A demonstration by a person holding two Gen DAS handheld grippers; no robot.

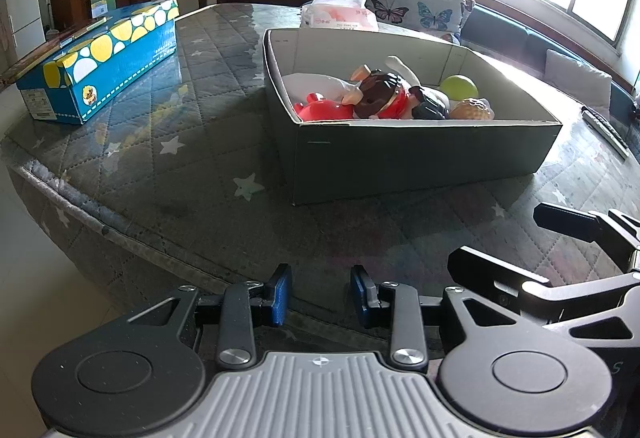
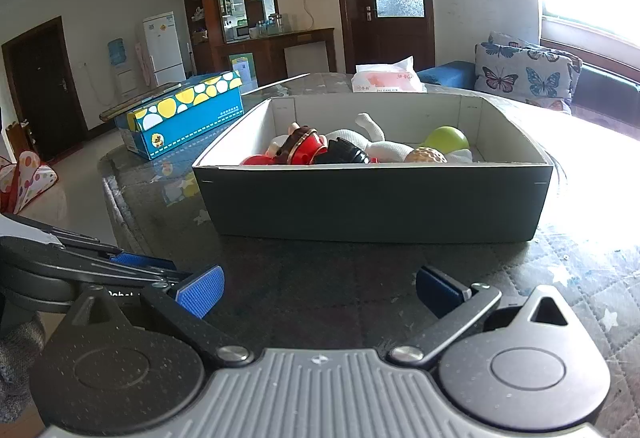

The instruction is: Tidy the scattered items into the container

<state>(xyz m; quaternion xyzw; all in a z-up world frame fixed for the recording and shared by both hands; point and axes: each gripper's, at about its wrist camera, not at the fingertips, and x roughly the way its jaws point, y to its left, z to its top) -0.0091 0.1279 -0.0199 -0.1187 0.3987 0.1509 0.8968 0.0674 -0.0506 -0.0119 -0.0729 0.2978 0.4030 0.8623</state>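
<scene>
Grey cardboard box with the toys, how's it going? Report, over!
Left gripper open, empty. Right gripper open, empty. Grey cardboard box holds the toys, green ball included. Nothing in the way on the quilted table cover.

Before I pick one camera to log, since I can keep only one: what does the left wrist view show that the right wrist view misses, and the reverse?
Only the left wrist view: a grey remote on the table's far right edge, and the right tongs seen from the side.

Only the right wrist view: a water dispenser, a dark door at far left, and a spotted play tent on the floor.

Both: the toy-filled container, the blue spotted box, the butterfly cushion, and both tongs open, holding nothing.
</scene>
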